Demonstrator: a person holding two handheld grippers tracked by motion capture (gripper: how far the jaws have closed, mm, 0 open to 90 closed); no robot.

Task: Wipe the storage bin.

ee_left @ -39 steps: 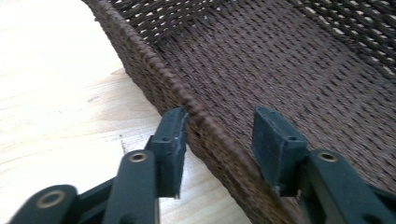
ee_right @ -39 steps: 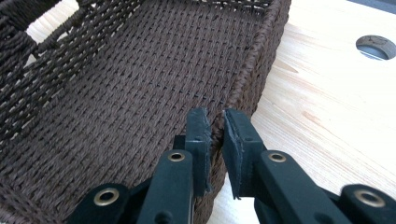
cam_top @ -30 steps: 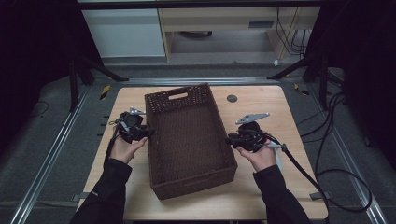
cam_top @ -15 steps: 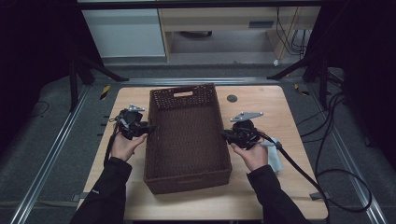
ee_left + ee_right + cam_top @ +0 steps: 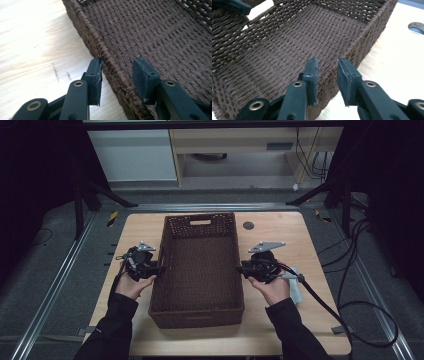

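Dark room all around, with a pale wooden table (image 5: 280, 227) in the middle. Big brown woven basket (image 5: 197, 270) on top, lying straight between the near edge and the far edge, with nothing inside.

Left gripper (image 5: 159, 269) at the basket's left wall, right gripper (image 5: 241, 269) at its right wall, each held in a hand. Small dark round spot (image 5: 248, 225) near the table's far edge, just beside the basket's far right corner.

Job probably about placing the basket with both grippers. Looks mostly done: basket sitting square to the table. Left to do, likely: pull both grippers away, or take a fresh grip. Hard to say which.

Seen from above: whole basket and both hands, but jaws too tiny to read. Seen up close: left gripper (image 5: 117, 72) with the rim between its jaws, just closed a little, outer pad against the rim, inner pad apart, no squeeze. Right gripper (image 5: 327, 72) also with the rim between its jaws, just opened wider, gaps on both sides.
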